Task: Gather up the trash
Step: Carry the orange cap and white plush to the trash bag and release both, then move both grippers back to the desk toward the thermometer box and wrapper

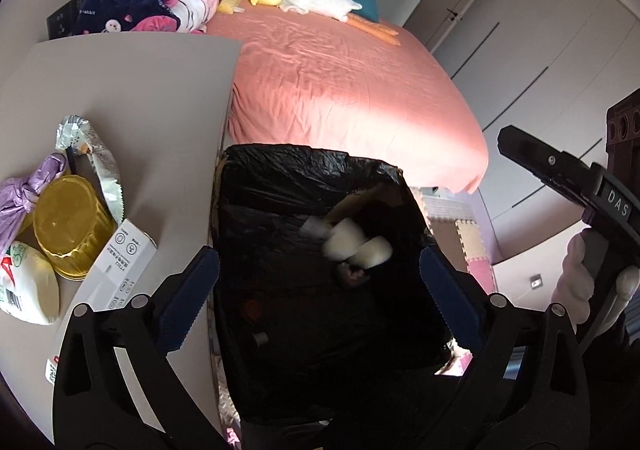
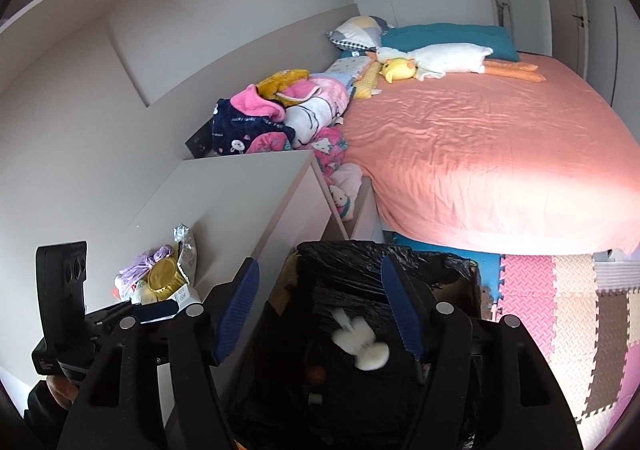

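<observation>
Bed (image 2: 500,154), salmon-pink sheet: ahead of hand-held gripper, beyond it. White goose plush (image 2: 448,56) and yellow duck plush (image 2: 398,70) at far end, touching, against teal pillow (image 2: 444,34). Heap of pink and navy blankets (image 2: 276,118): ahead-left, beside bed. Foam puzzle mat (image 2: 560,314) on floor: right, below bed edge.

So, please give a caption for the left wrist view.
Open left gripper above the black-lined bin, white items inside; trash remains on the desk.
</observation>
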Demonstrator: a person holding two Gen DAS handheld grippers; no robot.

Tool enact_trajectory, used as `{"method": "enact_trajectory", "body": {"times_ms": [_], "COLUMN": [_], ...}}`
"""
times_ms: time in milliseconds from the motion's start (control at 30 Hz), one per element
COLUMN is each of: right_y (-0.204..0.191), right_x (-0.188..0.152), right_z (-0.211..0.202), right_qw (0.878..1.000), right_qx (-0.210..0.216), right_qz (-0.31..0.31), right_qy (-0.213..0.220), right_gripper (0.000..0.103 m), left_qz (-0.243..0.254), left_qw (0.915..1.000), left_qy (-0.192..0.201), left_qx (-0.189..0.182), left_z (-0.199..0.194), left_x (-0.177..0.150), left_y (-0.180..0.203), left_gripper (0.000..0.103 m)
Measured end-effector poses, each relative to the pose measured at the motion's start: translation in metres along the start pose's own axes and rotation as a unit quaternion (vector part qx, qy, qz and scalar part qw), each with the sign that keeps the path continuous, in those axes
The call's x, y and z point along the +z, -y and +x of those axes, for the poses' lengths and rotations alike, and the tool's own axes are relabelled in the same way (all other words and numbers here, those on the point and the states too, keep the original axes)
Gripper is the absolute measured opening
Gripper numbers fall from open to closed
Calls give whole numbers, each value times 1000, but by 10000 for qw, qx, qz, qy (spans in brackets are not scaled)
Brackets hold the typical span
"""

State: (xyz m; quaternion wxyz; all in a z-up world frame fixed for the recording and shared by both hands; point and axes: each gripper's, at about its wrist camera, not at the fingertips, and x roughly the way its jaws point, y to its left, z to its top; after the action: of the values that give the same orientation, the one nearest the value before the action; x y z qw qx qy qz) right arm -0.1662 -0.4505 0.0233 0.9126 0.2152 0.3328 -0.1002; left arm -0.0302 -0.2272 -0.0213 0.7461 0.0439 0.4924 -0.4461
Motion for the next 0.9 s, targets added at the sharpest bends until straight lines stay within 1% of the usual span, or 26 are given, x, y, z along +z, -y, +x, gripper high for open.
{"method": "enact_trajectory", "body": {"times_ms": [167, 467, 700, 900], "right_y": [4, -4, -17, -36], "right_x": [-1, -2, -3, -5], "right_z": [0, 8, 19, 31], "right_qw": [10000, 9998, 9989, 9969], "right_qx": [13, 141, 280, 439], "right_qz": [55, -89, -255, -467], "right_qy": [-8, -138, -291, -461], "right_gripper": [65, 65, 65, 65], "left_qz": [43, 49, -99, -288], "left_qw": [10000, 10000, 9996, 9983], "left_qy": [-34, -57, 43, 185], "left_qx": [-56, 41, 250, 467], "left_z": [0, -1, -9, -20], "left_x": [-3, -6, -13, -21], "left_y": [4, 1, -12, -31], "left_gripper": [97, 97, 97, 97]}}
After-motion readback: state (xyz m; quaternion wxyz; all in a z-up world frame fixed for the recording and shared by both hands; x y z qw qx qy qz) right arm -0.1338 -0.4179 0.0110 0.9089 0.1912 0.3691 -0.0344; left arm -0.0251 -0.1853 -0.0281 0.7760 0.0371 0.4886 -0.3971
